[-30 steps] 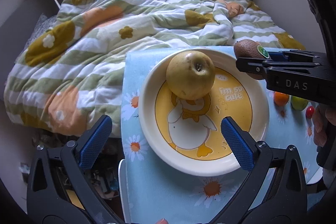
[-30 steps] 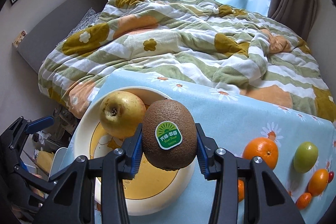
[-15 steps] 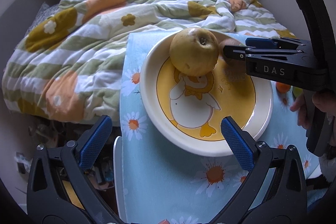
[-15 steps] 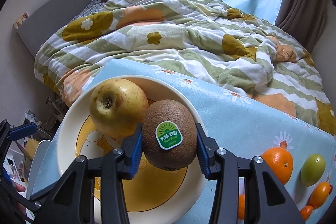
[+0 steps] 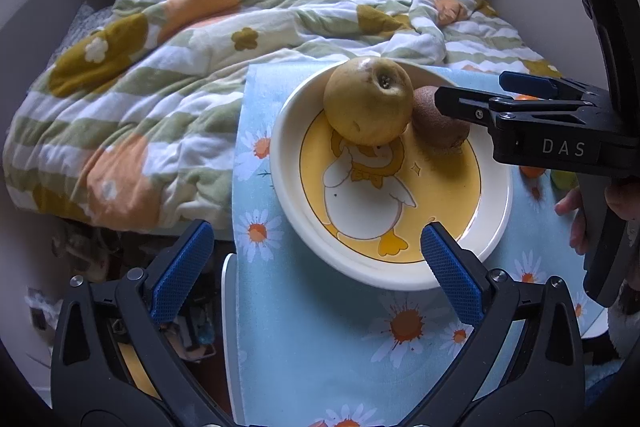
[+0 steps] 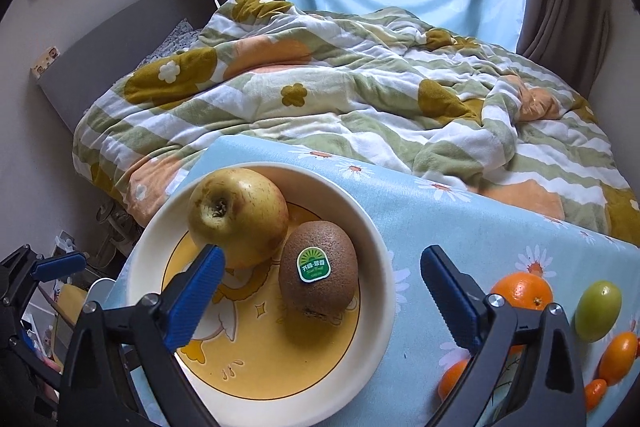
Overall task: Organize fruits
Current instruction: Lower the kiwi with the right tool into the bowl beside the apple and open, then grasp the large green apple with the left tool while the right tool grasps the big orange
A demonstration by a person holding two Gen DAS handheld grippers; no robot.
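Note:
A brown kiwi (image 6: pixel 318 269) with a green sticker rests in the white duck-print plate (image 6: pixel 384 267), touching a yellow-green apple (image 6: pixel 238 215). My right gripper (image 6: pixel 320 291) hovers over the kiwi, its jaws opening wide and the pads clear of the fruit. In the left wrist view the plate (image 5: pixel 500 195), apple (image 5: pixel 368 101) and kiwi (image 5: pixel 438 125) lie ahead, with the right gripper's fingers (image 5: pixel 472 105) reaching in from the right. My left gripper (image 5: pixel 316 267) stands open over the plate's near rim, holding nothing.
On the blue daisy cloth (image 6: pixel 460 223) at right lie an orange (image 6: pixel 522 291), a green fruit (image 6: pixel 598 311) and several small orange fruits (image 6: pixel 618 357). A rumpled flowered quilt (image 6: pixel 360 99) covers the bed behind. The table's left edge drops to floor clutter (image 5: pixel 92 251).
The right gripper lowered the kiwi into the plate beside the apple and let go; its jaws spread wide. The left gripper stayed open in place.

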